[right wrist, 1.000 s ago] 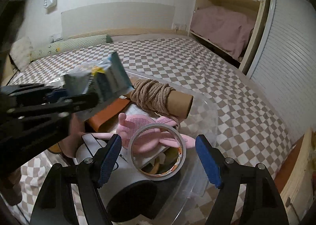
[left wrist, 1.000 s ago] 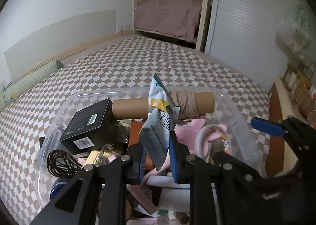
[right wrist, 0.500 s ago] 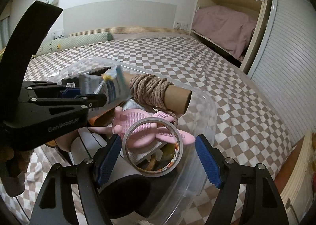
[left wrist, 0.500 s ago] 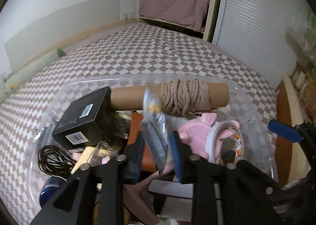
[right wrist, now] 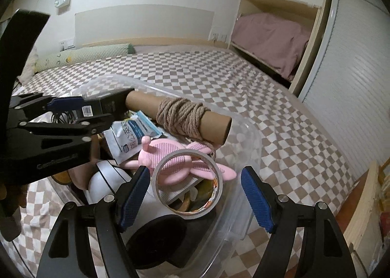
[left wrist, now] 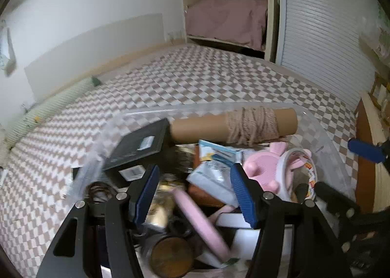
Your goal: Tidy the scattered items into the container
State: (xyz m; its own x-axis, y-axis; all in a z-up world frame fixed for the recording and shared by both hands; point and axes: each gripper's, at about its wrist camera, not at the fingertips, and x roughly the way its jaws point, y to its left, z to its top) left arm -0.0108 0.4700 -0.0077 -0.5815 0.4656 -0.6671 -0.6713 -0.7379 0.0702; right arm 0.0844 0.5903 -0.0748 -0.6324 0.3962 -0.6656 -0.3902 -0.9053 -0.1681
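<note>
The left gripper (left wrist: 193, 194) hangs over the clear bin (left wrist: 324, 136), its jaws apart and just lately widening; nothing is pinched between the blue pads (left wrist: 146, 195). The packet (left wrist: 214, 170), white and blue with print on it, lies inside the bin on top of the pile, free of the pads. Part of it sits in the gap between the fingers in the left wrist view, but neither pad presses on it. In the right wrist view the packet (right wrist: 132, 135) rests flat beside the pink brush (right wrist: 180, 163), just under the left gripper's lower finger.

The right gripper (right wrist: 195, 195) hovers at the near edge of the bin with its jaws wide and empty. The tape roll (right wrist: 189, 184) stands tilted in the bin, seen between the right gripper's fingers but apart from both pads.

Across the far side of the bin lies a cardboard tube (left wrist: 234, 124) with rope (left wrist: 251, 127) wound round it. A black box (left wrist: 141, 144) leans against the tube's left end. A coil of black cable (left wrist: 97, 190) sits at the bin's left wall.

The bin stands on a checked bedspread (right wrist: 243, 88)
</note>
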